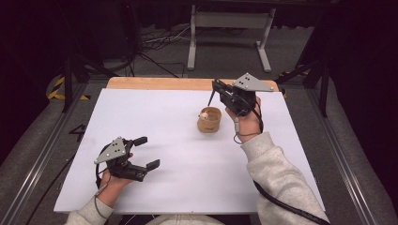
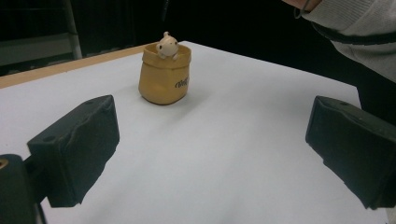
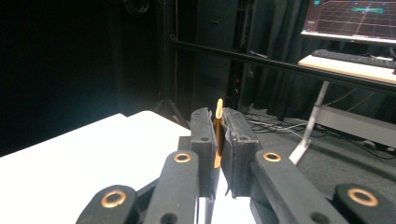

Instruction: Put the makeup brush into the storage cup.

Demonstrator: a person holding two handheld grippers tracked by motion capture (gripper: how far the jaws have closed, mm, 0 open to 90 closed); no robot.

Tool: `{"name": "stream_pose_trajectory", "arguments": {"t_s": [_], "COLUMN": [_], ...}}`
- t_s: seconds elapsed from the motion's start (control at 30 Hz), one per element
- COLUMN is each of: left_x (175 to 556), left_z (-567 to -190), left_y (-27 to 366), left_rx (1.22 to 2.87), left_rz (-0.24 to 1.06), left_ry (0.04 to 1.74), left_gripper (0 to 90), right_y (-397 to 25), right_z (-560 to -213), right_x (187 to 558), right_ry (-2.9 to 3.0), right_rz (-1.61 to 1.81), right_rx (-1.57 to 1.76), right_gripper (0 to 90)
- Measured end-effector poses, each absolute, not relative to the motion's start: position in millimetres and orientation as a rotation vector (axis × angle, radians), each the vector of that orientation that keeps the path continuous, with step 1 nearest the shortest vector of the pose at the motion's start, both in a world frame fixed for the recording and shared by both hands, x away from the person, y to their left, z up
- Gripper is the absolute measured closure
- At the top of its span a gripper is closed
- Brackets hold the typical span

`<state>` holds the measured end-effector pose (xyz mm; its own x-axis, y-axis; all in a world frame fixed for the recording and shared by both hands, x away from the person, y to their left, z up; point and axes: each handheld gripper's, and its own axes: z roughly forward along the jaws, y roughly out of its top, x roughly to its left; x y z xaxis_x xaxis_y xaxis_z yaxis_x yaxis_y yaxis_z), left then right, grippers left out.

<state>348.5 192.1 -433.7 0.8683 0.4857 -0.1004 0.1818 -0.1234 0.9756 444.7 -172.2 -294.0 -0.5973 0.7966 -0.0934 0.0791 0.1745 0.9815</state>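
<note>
Claw [image 3: 218, 140] clamped on a thin stick [image 3: 218, 126]

The two black jaws stand nearly together, pinching an orange-yellow stick that rises upright between them, its pale tip poking just above the jaw tops and its lower part running down between the arms. Below and left lies the white surface [image 3: 70, 163], its edge running back into the dark. Behind, to the right, a dark rail crosses, a monitor [image 3: 352, 18] glows with a grid, and a keyboard [image 3: 355, 57] rests on a desk [image 3: 345, 67]; cables lie on the floor [image 3: 327, 154].

pencil [image 3: 218, 133] clamped mid-shaft (perhaps), pouch lettering [image 2: 182, 83] blurred
</note>
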Motion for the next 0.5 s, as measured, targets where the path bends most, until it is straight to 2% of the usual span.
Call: {"name": "stream_pose_trajectory", "arguments": {"t_s": [0.5], "left_x": [348.6], "left_z": [-434.6], "left_y": [192.4], "left_rx": [1.708], "left_rz": [0.290], "left_ry": [0.517], "left_gripper": [3.6], "right_y": [-170.6], "right_z": [-311.9], "right_x": [459.7], "right_ry": [1.835], "right_rz": [1.456], "right_rx": [0.856], "right_gripper": [83.8]}}
